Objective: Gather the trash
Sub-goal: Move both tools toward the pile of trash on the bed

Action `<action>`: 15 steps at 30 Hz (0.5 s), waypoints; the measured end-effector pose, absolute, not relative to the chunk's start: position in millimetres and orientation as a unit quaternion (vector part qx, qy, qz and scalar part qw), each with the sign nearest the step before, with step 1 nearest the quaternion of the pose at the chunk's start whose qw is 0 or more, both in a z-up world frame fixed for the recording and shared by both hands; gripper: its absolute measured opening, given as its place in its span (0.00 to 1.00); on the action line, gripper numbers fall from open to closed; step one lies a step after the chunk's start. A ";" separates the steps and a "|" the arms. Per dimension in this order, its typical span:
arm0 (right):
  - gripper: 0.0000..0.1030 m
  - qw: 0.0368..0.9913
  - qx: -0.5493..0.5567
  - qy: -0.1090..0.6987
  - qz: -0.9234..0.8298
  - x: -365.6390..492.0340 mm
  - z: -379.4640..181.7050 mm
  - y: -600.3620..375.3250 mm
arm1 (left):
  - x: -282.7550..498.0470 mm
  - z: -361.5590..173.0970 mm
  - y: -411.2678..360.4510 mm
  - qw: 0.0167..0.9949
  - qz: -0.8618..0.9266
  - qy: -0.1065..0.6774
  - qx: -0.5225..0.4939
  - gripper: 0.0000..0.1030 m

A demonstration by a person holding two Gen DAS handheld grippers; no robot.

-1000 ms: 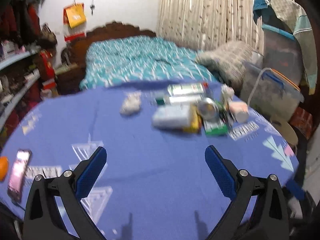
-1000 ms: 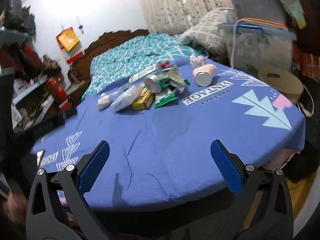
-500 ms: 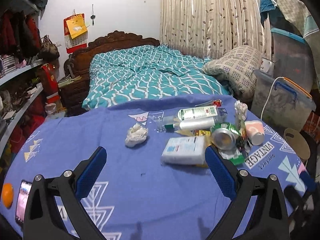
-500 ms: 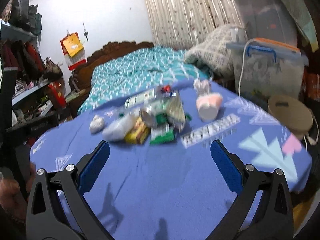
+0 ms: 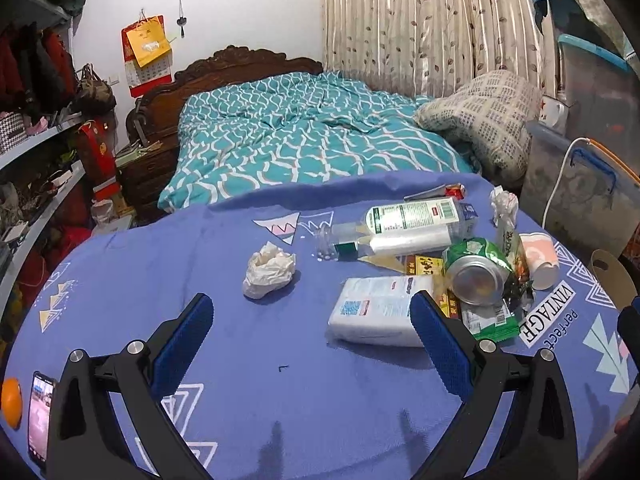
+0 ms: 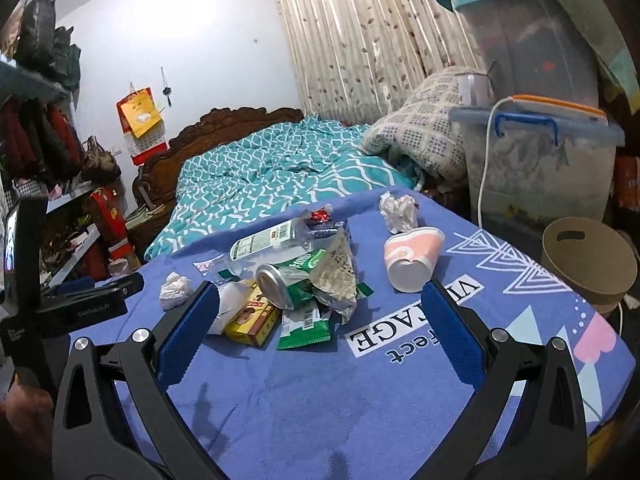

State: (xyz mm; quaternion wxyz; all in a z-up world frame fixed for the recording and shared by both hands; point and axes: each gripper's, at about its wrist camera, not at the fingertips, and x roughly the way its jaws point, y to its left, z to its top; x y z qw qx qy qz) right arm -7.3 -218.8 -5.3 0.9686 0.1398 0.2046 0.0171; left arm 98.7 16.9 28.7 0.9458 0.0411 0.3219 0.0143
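Trash lies in a pile on the blue tablecloth (image 5: 280,380): a crumpled white tissue (image 5: 269,269), a white tissue pack (image 5: 378,310), a clear plastic bottle (image 5: 408,224), a green can (image 5: 478,266), a pink paper cup (image 5: 540,258), green wrappers (image 5: 490,322). My left gripper (image 5: 310,344) is open and empty, just short of the tissue pack. My right gripper (image 6: 316,330) is open and empty, in front of the can (image 6: 286,280), the yellow box (image 6: 252,320) and the green wrapper (image 6: 306,324); the cup (image 6: 412,258) lies to the right.
A phone (image 5: 40,412) and an orange (image 5: 10,402) lie at the table's left edge. A bed with teal cover (image 5: 304,140) is behind the table. Plastic storage bins (image 6: 540,168) and a round cardboard box (image 6: 588,260) stand right. Shelves (image 5: 36,168) stand left.
Both grippers have moved forward and steadied toward the trash pile, which now appears nearer and sharper. Both stay open and empty.
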 end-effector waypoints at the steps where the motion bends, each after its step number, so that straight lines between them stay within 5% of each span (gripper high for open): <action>1: 0.97 0.968 0.143 0.206 0.015 -6.7 -6.4 -220.4 | 99.3 27.1 16.2 0.946 0.015 0.322 0.043 0.92; 15: 0.97 0.955 0.180 0.235 0.015 -1.8 -15.4 -230.2 | 100.5 13.4 25.3 0.937 0.023 0.346 0.044 0.92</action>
